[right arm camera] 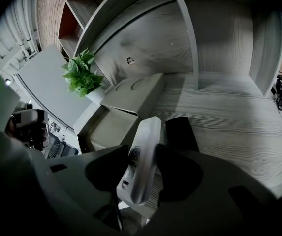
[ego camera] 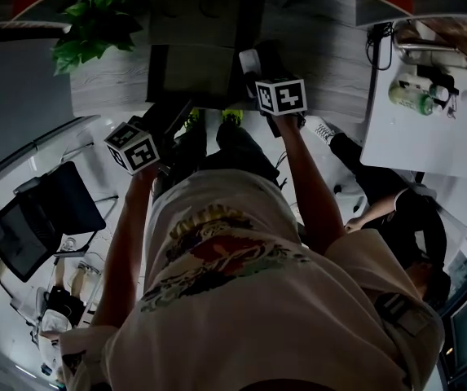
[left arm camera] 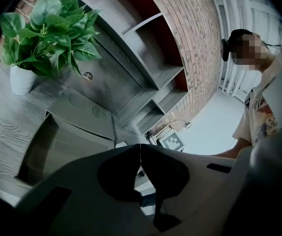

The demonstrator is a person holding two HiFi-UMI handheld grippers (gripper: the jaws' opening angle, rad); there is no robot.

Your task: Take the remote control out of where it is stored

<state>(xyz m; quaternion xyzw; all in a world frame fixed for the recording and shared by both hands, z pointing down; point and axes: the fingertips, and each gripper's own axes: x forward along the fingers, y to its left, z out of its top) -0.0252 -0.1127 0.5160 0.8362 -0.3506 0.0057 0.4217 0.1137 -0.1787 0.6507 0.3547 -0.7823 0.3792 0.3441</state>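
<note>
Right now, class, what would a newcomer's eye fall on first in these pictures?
The pale remote control stands out, clamped between the jaws of the right gripper above the wooden desk. Behind it on the desk sits an open grey box, with a leafy potted plant to one side of it.

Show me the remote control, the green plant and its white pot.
remote control (right arm camera: 141,159), right gripper view, middle of its body
green plant (left arm camera: 52,31), left gripper view, centre of the leaves
white pot (left arm camera: 21,80), left gripper view, front wall
</note>
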